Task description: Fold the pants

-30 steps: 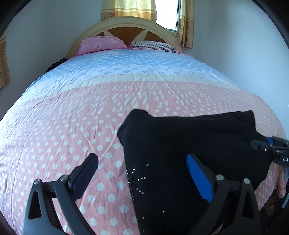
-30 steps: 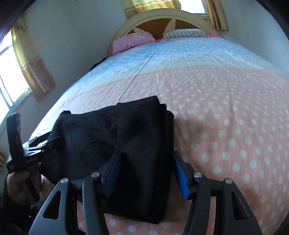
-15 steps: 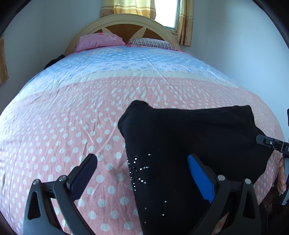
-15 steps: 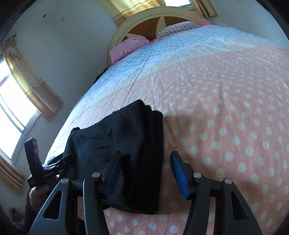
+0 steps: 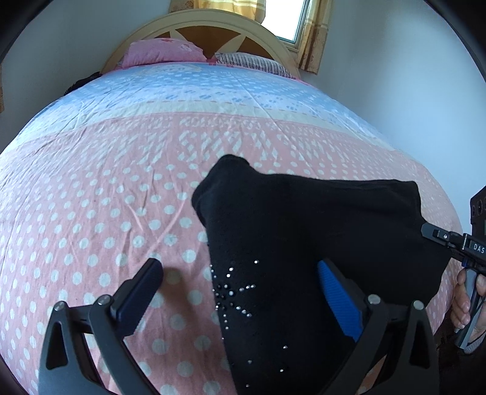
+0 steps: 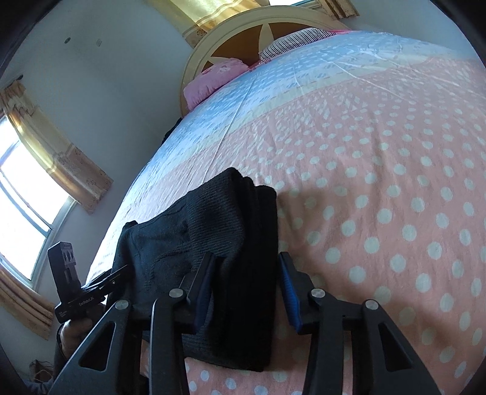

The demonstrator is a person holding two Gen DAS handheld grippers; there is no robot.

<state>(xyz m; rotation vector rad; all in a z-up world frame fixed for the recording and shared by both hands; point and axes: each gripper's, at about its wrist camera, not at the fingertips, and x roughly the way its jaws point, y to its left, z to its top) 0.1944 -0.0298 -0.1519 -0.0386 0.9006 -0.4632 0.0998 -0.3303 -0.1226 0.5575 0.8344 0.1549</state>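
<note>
Fingers of the left gripper [image 5: 240, 290] and right gripper [image 6: 247, 287] stood wide apart, holding nothing, over folded black pants [image 5: 303, 243] on the bed's [image 5: 106, 188] near edge. Only the left view showed rhinestones [image 5: 232, 293]; only the right showed ribbed knit.

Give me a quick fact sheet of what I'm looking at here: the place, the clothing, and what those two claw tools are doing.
Place: bed with a pink polka-dot cover, blue toward the headboard
Pillows: pink pillow and striped pillow at the headboard
Clothing: black pants, folded into a compact bundle, lying on the bed
Detail: small rhinestones on the fabric
Left gripper: open, over the pants' left edge
Right gripper: open, straddling the pants' right edge
</note>
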